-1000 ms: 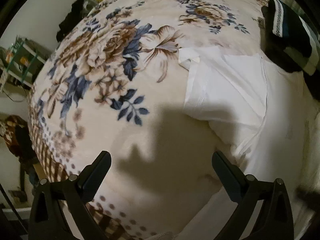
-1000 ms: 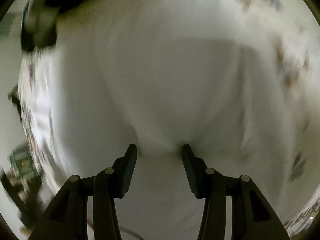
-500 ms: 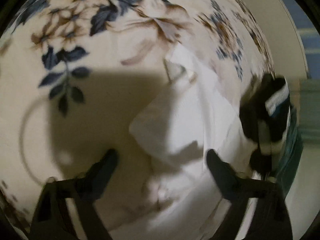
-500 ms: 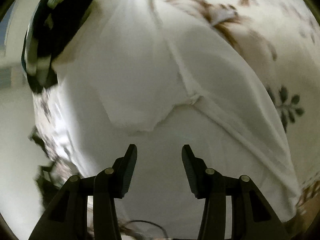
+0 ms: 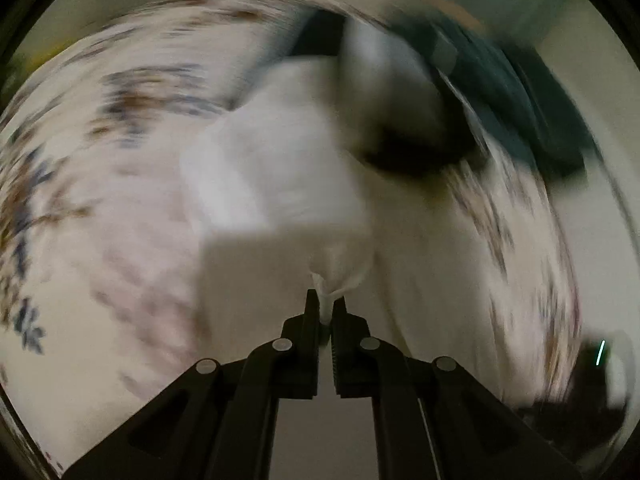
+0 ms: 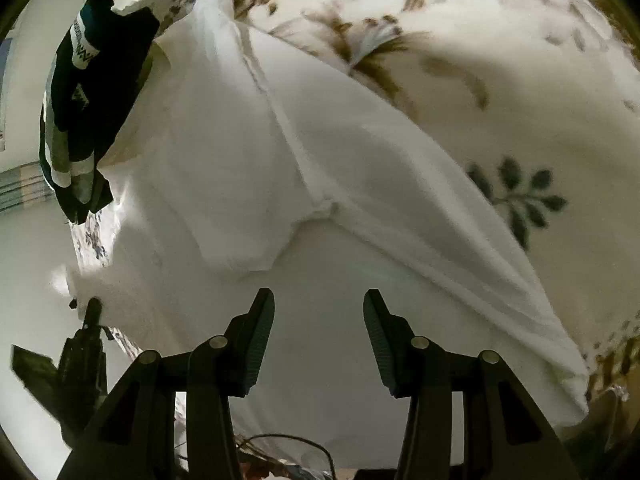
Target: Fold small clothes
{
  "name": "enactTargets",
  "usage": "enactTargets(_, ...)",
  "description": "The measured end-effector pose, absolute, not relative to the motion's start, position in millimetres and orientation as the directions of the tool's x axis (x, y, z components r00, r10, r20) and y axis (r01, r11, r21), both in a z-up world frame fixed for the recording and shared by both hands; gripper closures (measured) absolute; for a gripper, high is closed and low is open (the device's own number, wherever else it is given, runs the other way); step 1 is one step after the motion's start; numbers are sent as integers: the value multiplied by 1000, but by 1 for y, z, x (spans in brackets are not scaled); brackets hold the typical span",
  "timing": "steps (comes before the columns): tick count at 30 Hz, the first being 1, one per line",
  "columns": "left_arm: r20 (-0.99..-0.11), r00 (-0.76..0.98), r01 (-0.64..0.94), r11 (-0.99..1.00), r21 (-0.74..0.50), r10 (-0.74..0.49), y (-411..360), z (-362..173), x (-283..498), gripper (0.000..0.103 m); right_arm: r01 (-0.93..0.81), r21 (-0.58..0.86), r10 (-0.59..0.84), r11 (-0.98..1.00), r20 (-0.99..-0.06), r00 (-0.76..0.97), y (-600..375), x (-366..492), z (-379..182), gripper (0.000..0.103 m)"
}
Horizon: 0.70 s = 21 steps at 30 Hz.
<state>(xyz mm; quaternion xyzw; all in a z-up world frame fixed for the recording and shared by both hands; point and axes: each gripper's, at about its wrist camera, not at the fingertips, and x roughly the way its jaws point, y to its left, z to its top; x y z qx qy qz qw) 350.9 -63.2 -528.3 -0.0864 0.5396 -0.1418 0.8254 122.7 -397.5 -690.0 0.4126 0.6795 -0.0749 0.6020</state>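
- Dark striped garment lies bunched at far-left edge of the white thin cotton garment, touching it; not handled.
- White garment spread on cream floral fleece blanket on the bed. Looks light, soft, limp, so it'll sag and drag; best pinched at hem or corner.
- Left tongs clamped on a pinch of white cloth; were wide apart a sec ago, just closed.
- Right tongs half apart over the garment, nothing between; gap unchanged vs earlier.

Bed cover: cream blanket with brown and blue flowers.
Wall: plain pale surface beyond the bed's left edge.
Light: dim, warm.
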Motion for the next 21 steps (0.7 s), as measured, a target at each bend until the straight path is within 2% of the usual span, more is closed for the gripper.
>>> enactTargets(2,-901,309,239,942,-237,-305,-94,-537,326,95,641,378,455,668,-889,50,-407,119,-681,54)
enactTargets(4,-920,289,253,948,-193,-264,-102,-542,308,92,618,360,432,698,-901,38,-411,120,-670,54)
enactTargets(6,-936,257,232,955,-183,-242,-93,-549,292,64,583,360,417,729,-908,40,-411,125,-659,54)
enactTargets(7,-944,243,213,961,-174,-225,-84,-552,284,28,562,367,416,741,-908,45,-410,129,-655,54)
enactTargets(8,-948,241,195,967,-162,-208,-81,-556,287,5,545,376,420,750,-906,49,-408,135,-652,51)
enactTargets(9,-952,252,165,977,-135,-174,-70,-557,284,5,528,388,426,755,-903,55,-404,142,-650,48)
enactTargets(13,-962,264,68,996,-57,-73,-30,-566,298,5,438,437,460,785,-886,58,-380,193,-662,48)
enactTargets(19,-945,327,-61,998,5,25,9,-565,337,5,370,408,449,834,-893,-28,-335,256,-706,48)
enactTargets(20,-941,336,-70,998,9,32,10,-564,347,5,362,421,460,832,-888,-24,-331,258,-707,58)
enactTargets(21,-936,350,-77,997,11,37,10,-561,354,5,346,423,456,837,-890,-14,-329,259,-704,88)
